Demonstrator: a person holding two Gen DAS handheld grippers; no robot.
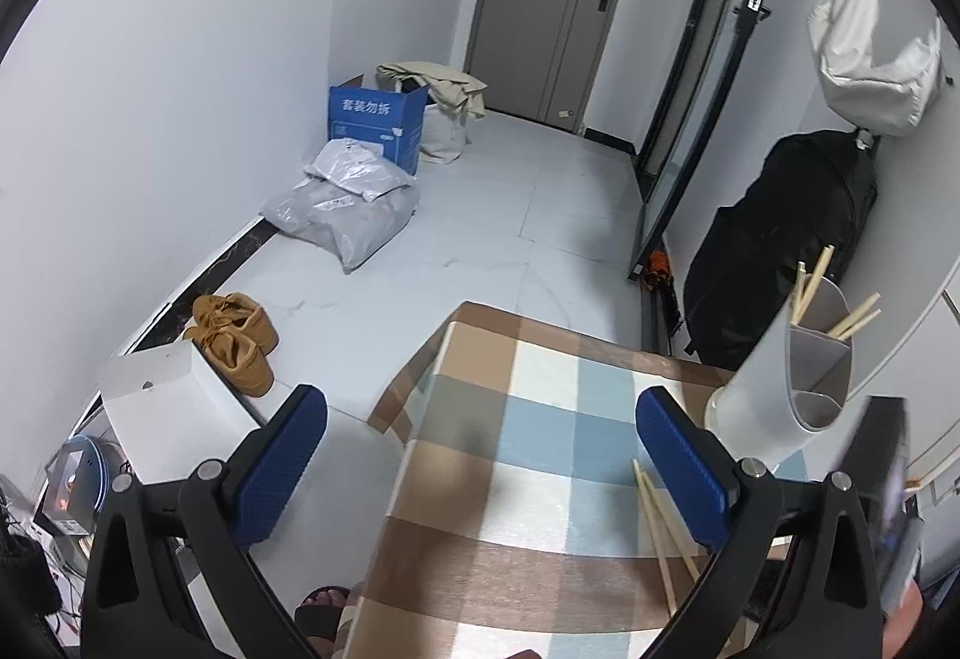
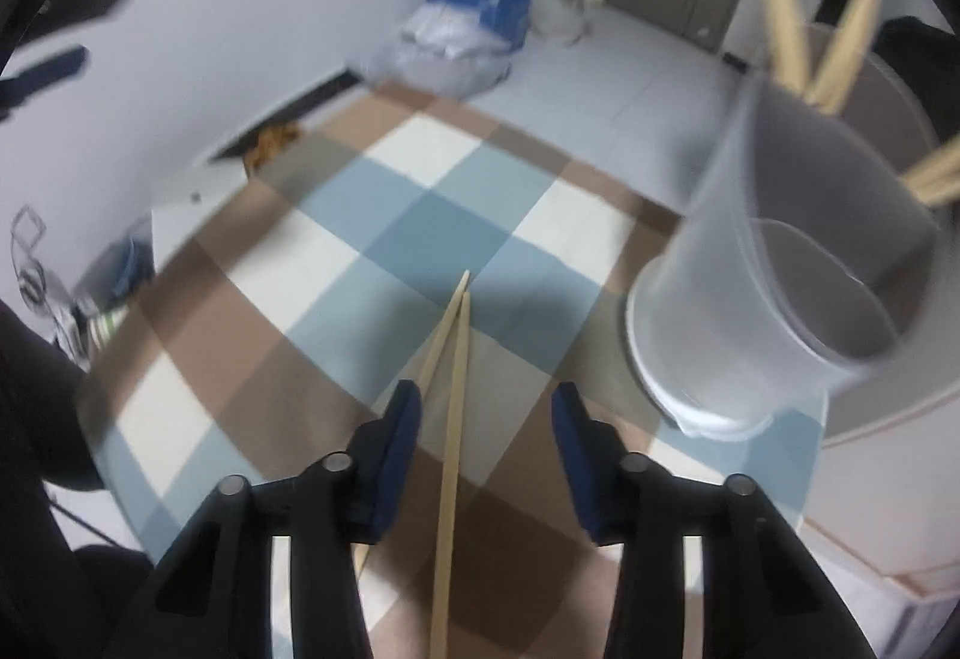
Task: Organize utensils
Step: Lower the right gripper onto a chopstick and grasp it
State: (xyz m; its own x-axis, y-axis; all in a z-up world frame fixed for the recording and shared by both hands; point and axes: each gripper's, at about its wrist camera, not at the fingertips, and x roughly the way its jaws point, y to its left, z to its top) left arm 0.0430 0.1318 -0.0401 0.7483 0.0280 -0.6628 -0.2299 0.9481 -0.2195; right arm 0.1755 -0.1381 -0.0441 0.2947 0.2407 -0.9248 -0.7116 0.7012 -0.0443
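Observation:
Two wooden chopsticks [image 2: 451, 419] lie on the checked tablecloth [image 2: 372, 215], tips touching; they also show in the left wrist view [image 1: 660, 527]. My right gripper [image 2: 486, 419] is open, low over them, with one chopstick between its fingers and the other beside the left finger. A grey divided utensil holder [image 2: 780, 263] stands to the right with several chopsticks [image 2: 810, 47] in it; it also shows in the left wrist view [image 1: 786, 377]. My left gripper [image 1: 480, 455] is open and empty above the table's left edge.
The table [image 1: 480, 419] ends at left and far side over a tiled floor. On the floor are brown shoes [image 1: 237, 335], a white box [image 1: 168, 395], grey bags [image 1: 348, 203] and a blue carton [image 1: 375, 119]. A black bag [image 1: 780, 239] hangs at right.

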